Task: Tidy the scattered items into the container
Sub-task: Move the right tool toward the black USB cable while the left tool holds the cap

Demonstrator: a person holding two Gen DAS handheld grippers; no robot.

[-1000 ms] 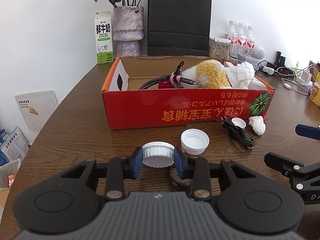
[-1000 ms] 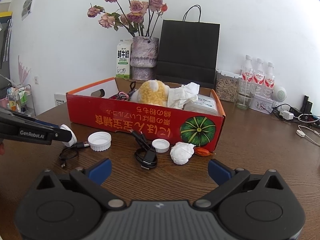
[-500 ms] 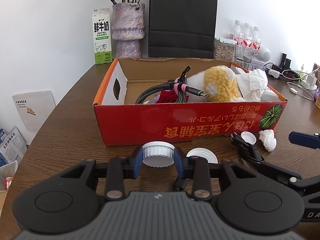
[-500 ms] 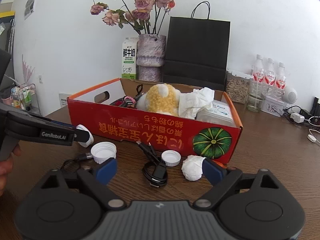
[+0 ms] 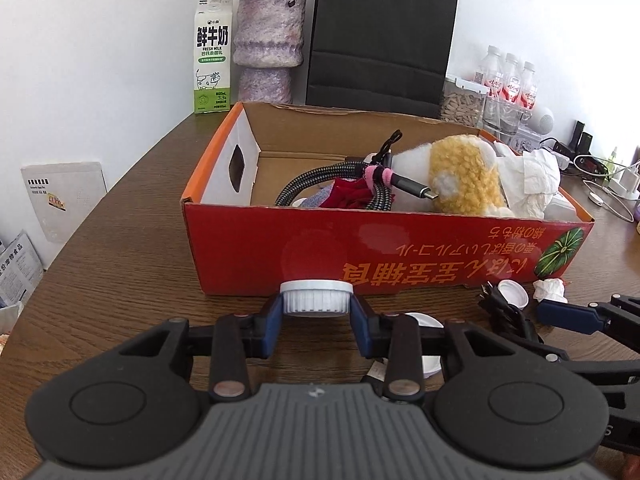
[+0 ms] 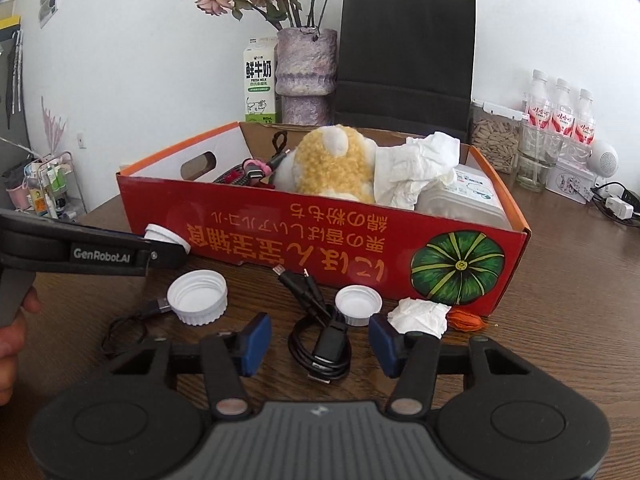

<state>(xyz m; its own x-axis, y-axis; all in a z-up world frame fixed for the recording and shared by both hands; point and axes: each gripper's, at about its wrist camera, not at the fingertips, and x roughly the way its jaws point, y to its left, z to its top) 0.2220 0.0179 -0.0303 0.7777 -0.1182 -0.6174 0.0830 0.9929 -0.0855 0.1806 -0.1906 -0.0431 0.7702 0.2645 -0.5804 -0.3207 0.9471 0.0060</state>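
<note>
My left gripper (image 5: 317, 320) is shut on a white ribbed cap (image 5: 317, 298) and holds it in front of the red cardboard box (image 5: 384, 256), below its rim. It shows from the side in the right wrist view (image 6: 166, 246). My right gripper (image 6: 318, 344) is open and empty, low over a coiled black cable (image 6: 320, 344). On the table lie a large white cap (image 6: 197, 297), a small white cap (image 6: 358, 305), a crumpled tissue (image 6: 420, 316) and a thin black cable (image 6: 132, 324). The box (image 6: 320, 236) holds a plush toy (image 6: 334, 164), cables and tissue.
A milk carton (image 5: 212, 64), purple vase (image 5: 268, 44) and black paper bag (image 5: 382, 36) stand behind the box. Bottles, jars and chargers (image 6: 560, 136) crowd the back right. A small orange object (image 6: 466, 315) lies by the box corner.
My left gripper has carried the white cap forward, closer to the box front. My right gripper has moved forward and down over the black cable and its jaws have narrowed somewhat.
</note>
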